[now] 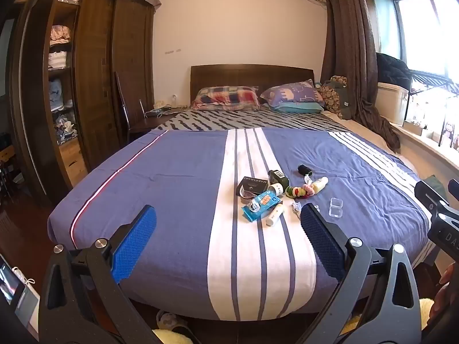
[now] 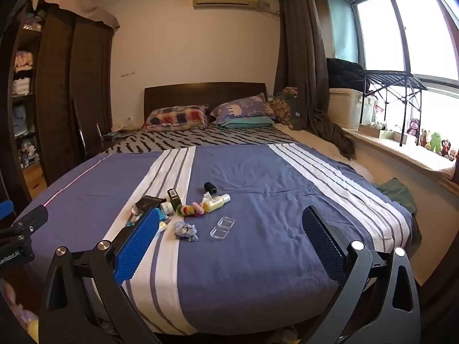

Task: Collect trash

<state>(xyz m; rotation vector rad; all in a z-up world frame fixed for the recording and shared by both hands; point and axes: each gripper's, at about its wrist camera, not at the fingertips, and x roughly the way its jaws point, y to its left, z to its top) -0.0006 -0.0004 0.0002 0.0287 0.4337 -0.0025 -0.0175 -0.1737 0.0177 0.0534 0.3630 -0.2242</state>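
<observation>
A cluster of small items lies on the blue striped bedspread [image 1: 178, 189]: a blue wrapper [image 1: 259, 205], a dark box [image 1: 252, 187], a white tube [image 1: 274, 215], a yellow bottle [image 1: 319, 185], coloured hair ties [image 1: 299, 192], a crumpled tissue [image 2: 186, 230], a clear plastic case [image 2: 222, 228] and a black spool [image 2: 210, 187]. My left gripper [image 1: 228, 225] is open and empty, short of the cluster. My right gripper [image 2: 229, 229] is open and empty, above the bed's near part, with the cluster just beyond its left finger.
Pillows [image 1: 226, 97] and a wooden headboard [image 1: 251, 73] lie at the far end. A wardrobe [image 1: 94, 71] stands left, a curtain [image 2: 304, 57] and window sill with toys [image 2: 433, 143] right. Slippers [image 1: 169, 322] sit under the bed's foot.
</observation>
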